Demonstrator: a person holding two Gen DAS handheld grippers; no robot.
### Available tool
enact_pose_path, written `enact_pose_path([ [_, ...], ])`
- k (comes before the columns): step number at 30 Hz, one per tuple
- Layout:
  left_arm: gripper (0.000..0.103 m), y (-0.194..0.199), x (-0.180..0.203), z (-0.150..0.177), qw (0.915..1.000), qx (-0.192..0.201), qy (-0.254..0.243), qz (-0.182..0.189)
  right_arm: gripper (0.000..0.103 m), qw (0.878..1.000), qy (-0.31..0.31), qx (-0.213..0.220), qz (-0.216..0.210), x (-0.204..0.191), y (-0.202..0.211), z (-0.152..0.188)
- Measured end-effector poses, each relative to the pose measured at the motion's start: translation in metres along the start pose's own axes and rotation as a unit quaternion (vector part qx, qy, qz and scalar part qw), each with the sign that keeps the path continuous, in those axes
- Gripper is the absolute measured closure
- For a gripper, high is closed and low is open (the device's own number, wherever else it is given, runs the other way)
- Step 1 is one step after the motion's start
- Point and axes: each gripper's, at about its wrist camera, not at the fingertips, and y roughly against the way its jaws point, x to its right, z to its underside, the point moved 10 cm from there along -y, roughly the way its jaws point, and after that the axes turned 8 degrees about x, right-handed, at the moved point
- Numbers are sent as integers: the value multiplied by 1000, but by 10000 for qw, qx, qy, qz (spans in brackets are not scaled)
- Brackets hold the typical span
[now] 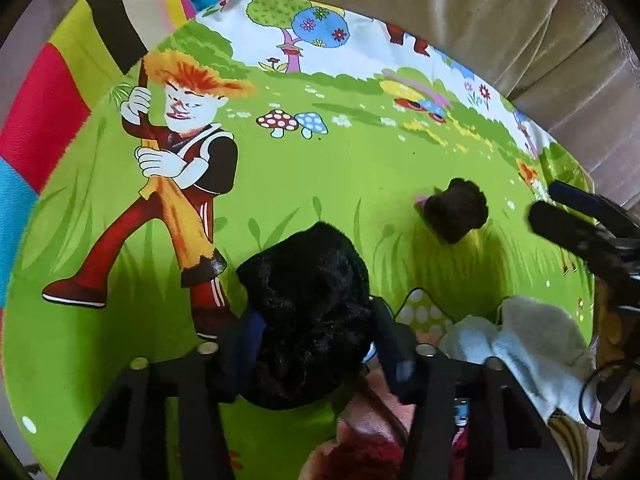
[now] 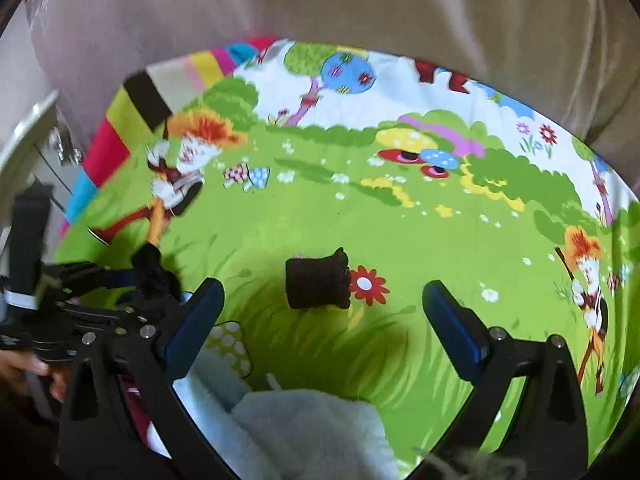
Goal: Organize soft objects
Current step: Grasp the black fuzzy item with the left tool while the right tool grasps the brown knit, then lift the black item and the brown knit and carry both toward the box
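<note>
Broadly, a cartoon-printed sheet (image 1: 320,184), green grass with a straw-hatted figure and mushrooms, covers the bed, and a striped cloth (image 1: 44,120) shows beyond its far left edge. A beige curtain (image 2: 320,4) hangs behind. Near the lower edge of the sheet lies a pale fleece item (image 2: 304,428), white and light blue, bunched up. The black furry soft object (image 1: 308,320) sits between the left gripper's (image 1: 316,336) blue-padded fingers (image 1: 390,340), which are clamped on its sides. The right gripper (image 2: 320,320) hangs over the sheet with its fingers (image 2: 452,328) wide apart and nothing between them. Beyond their tips, apart from them, a small dark brown rolled piece (image 2: 316,280) rests on the grass print just beside a red flower (image 2: 366,284). A hand (image 2: 24,368) shows at the left edge of the right wrist view.
</note>
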Motion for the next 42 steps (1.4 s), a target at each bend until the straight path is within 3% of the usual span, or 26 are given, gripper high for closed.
enact_pose_path([
  [3, 72, 1, -3, -1, 9999, 121, -58, -71, 3, 9997, 198, -137, 20, -2, -20, 7],
  [9, 78, 20, -9, -13, 9983, 540, 198, -29, 4, 9989, 317, -337, 3, 0, -45, 18],
  [17, 78, 39, -3, -22, 9956, 902, 248, -89, 29, 9980, 333, -533, -36, 3, -71, 28],
  [19, 78, 40, -1, -21, 9956, 903, 253, -89, 40, 9976, 378, -566, -104, 1, -74, 31],
  [20, 78, 41, -1, -21, 9955, 903, 269, -86, 51, 9974, 380, -585, -177, -1, -75, 32],
  [21, 78, 42, 0, -21, 9954, 913, 288, -81, 52, 9971, 390, -586, -273, -4, -74, 34],
  [24, 78, 47, 4, -21, 9948, 977, 294, -70, 57, 9972, 514, -482, -251, -9, -67, 33],
  [33, 78, 80, 20, -22, 9911, 1304, 254, -120, 58, 9988, 395, 15, -283, -11, -16, 21],
  [42, 78, 111, 56, -3, 9869, 1572, 338, 151, 58, 9987, 231, 457, -64, -10, 53, 40],
])
